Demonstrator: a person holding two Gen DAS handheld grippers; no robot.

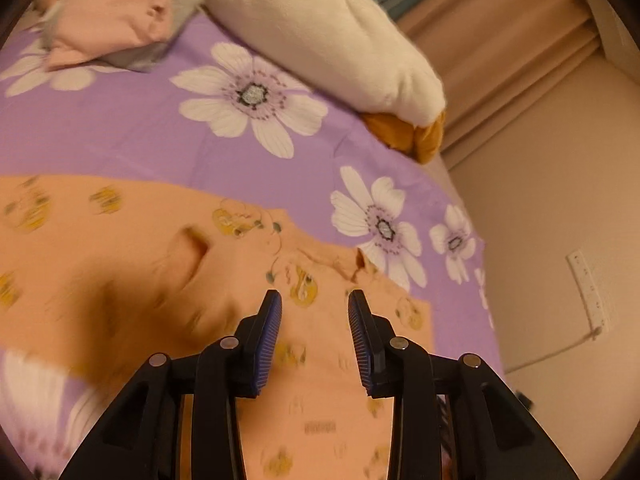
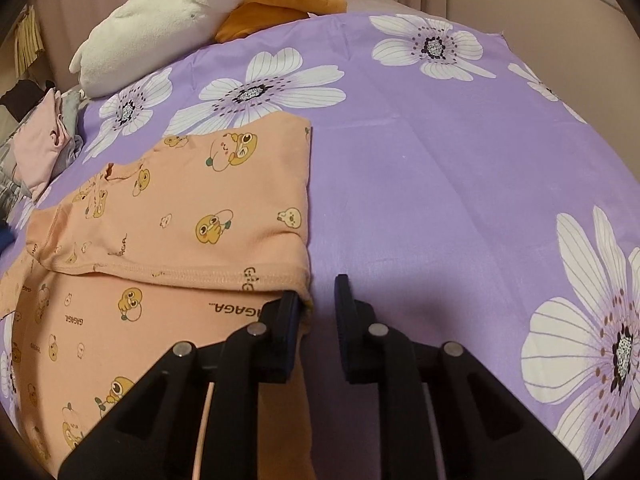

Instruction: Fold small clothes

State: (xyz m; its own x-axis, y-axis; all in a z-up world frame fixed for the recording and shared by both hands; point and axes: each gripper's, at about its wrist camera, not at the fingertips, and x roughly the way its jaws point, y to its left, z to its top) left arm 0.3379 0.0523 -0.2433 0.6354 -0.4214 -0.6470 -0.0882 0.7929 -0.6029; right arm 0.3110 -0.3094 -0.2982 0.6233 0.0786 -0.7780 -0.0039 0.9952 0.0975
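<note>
A small peach garment [image 2: 168, 216] printed with yellow cartoon figures lies on the purple flowered bedsheet [image 2: 440, 168], its upper part folded down over the lower part. My right gripper [image 2: 318, 292] is open and empty, low over the sheet at the garment's right edge, its left finger [image 2: 290, 308] against the folded hem. In the left wrist view the same garment [image 1: 312, 360] lies under my left gripper [image 1: 315, 300], which is open and empty just above the cloth. The left part of that view is blurred.
A white and orange plush toy [image 2: 172, 20] lies at the far side of the bed, also in the left wrist view [image 1: 328, 40]. A pile of pink and grey clothes [image 1: 116, 12] sits at the bed's corner. A wall [image 1: 560, 240] and curtains border the bed.
</note>
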